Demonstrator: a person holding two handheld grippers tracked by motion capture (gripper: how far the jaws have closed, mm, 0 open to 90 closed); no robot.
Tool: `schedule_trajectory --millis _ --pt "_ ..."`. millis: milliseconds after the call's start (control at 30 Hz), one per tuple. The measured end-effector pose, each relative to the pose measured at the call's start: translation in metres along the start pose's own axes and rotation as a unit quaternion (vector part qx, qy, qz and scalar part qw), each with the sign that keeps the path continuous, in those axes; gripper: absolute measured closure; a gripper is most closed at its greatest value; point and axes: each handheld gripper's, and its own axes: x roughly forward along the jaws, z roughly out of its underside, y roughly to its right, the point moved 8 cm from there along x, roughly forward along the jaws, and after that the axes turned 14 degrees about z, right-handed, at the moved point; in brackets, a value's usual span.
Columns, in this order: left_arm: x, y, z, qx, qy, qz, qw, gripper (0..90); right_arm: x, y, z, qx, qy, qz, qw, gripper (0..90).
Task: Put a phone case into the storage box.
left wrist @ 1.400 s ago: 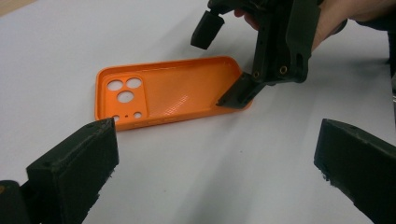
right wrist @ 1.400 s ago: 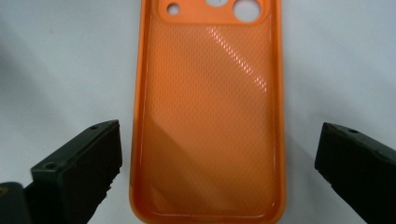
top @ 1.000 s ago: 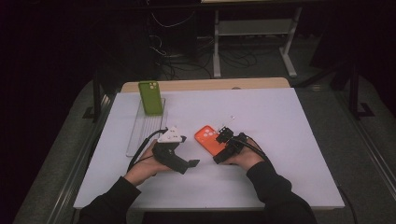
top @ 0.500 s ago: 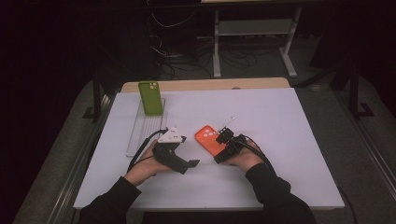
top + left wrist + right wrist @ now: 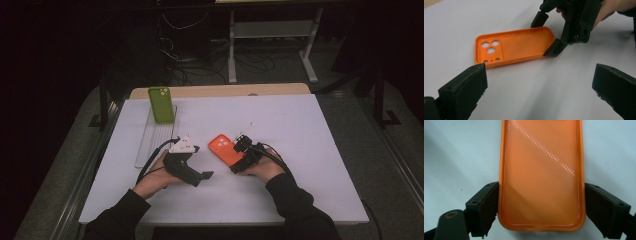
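Note:
An orange phone case [image 5: 226, 148] lies hollow side up on the white table, its camera holes at the far end [image 5: 491, 47]. My right gripper [image 5: 239, 156] holds its near end. Its jaws have just been closing, and both pads [image 5: 486, 207] now press on the case's long sides [image 5: 541, 175]. From the left gripper view, the right gripper [image 5: 546, 35] straddles the case's end. My left gripper [image 5: 200, 176] rests on the table just left of the case. It is open [image 5: 539, 85] with nothing between its fingers, and it points at the case.
A green phone case [image 5: 161, 104] stands upright at the far end of a clear ridged rack [image 5: 150, 142] on the table's left side. The white table top [image 5: 310, 140] has free room to the right. Cables and a stand's legs lie on the dark floor beyond.

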Motion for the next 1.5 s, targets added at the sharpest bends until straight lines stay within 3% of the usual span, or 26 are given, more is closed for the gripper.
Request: schedule_trajectory --millis 133,333,467,500,633,800,1000,1200,1333,1500 --pt "0.0 0.0 -0.001 -0.001 0.0 0.0 1.0 0.0 -0.008 0.004 -0.002 -0.004 0.013 -0.008 0.9999 15.5" --pt "-0.007 -0.004 -0.007 0.007 -0.009 0.012 0.9999 0.0 -0.023 0.023 -0.004 -0.041 0.035 -0.017 0.9984 15.4" --pt "-0.01 -0.007 -0.013 0.011 -0.02 0.02 0.9995 0.0 -0.032 0.042 -0.004 -0.073 0.055 -0.031 0.9953 15.4" --pt "-0.011 -0.009 -0.015 0.02 -0.023 0.021 0.9993 0.0 -0.033 0.047 -0.004 -0.084 0.061 -0.027 0.9942 15.4" --pt "-0.014 -0.011 -0.026 0.025 -0.015 0.029 0.9991 0.0 -0.04 0.061 -0.002 -0.112 0.079 -0.031 0.9901 15.4" --pt "-0.013 -0.014 -0.038 0.052 -0.031 0.045 0.9971 0.0 -0.053 0.061 0.002 -0.16 0.116 -0.069 0.9778 15.3" --pt "-0.009 -0.008 -0.052 0.087 -0.044 0.077 0.9923 0.0 -0.062 0.052 0.006 -0.211 0.123 -0.086 0.9658 15.3" --pt "-0.002 -0.001 -0.057 0.12 -0.075 0.104 0.9845 0.0 -0.068 0.036 0.007 -0.257 0.12 -0.109 0.9526 15.3" --pt "0.005 0.001 -0.055 0.132 -0.097 0.115 0.9797 0.0 -0.071 0.026 0.006 -0.283 0.118 -0.12 0.944 15.3" --pt "0.014 0.006 -0.049 0.155 -0.137 0.131 0.9696 0.0 -0.074 0.012 0.003 -0.313 0.116 -0.132 0.9332 15.3"
